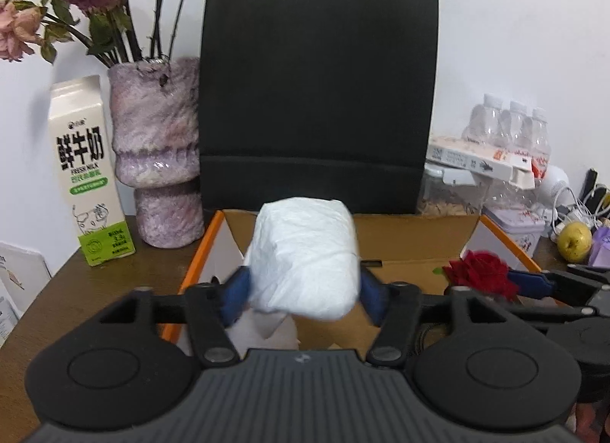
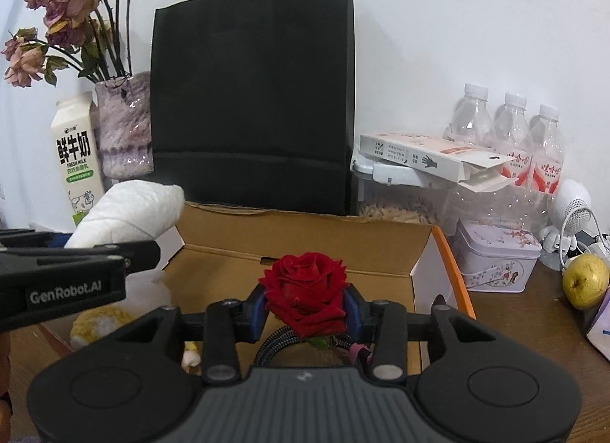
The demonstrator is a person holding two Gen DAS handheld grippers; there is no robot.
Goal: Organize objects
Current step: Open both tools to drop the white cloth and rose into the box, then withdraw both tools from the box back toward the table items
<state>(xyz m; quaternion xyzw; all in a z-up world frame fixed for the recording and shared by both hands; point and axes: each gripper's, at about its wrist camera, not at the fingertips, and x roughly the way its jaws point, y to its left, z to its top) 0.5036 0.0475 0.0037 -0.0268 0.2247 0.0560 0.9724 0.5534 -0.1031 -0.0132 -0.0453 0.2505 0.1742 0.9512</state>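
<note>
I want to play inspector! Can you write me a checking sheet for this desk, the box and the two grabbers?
Surface: brown wooden table.
Job's things: open cardboard box; white tissue pack; red rose.
Clutter: milk carton, vase, black bag, water bottles, tin, yellow fruit.
Grippers: left gripper around the tissue pack; right gripper around the rose; grip unclear.
Cables: white cable, braided cord.
Surroundings: white wall.
</note>
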